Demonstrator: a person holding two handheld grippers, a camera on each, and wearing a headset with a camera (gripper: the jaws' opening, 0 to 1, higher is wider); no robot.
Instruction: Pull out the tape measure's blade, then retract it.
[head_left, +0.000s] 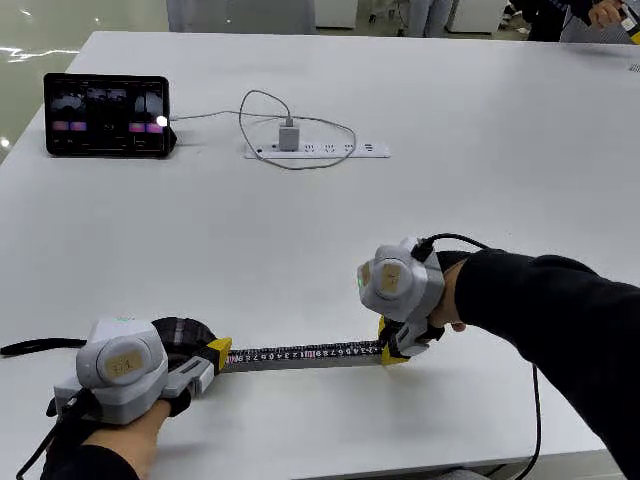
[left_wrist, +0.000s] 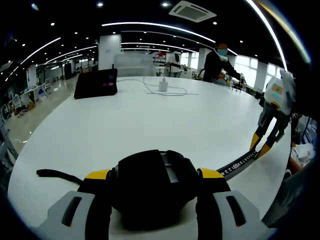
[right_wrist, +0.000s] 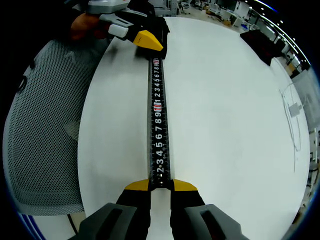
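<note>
Currently, at near-left of table (head_left: 420, 200), left gripper (head_left: 205, 358) clamping black tape measure case (head_left: 180, 338), jaws pressing on its sides. Partly drawn blade (head_left: 300, 353) lying flat along table, running rightward. At right, right gripper (head_left: 397, 350) pinching blade tip, jaws closed on it. Judging pull-out step under way or nearly done; next move calling for steady case hold while guiding tip back leftward, slowly, avoiding snap.

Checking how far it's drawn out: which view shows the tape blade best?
Right gripper view: the blade runs straight up the frame from the right gripper, numerals legible. Head view shows the whole drawn blade side-on, numerals tiny. Left gripper view shows a short stretch of blade beyond the case.
</note>
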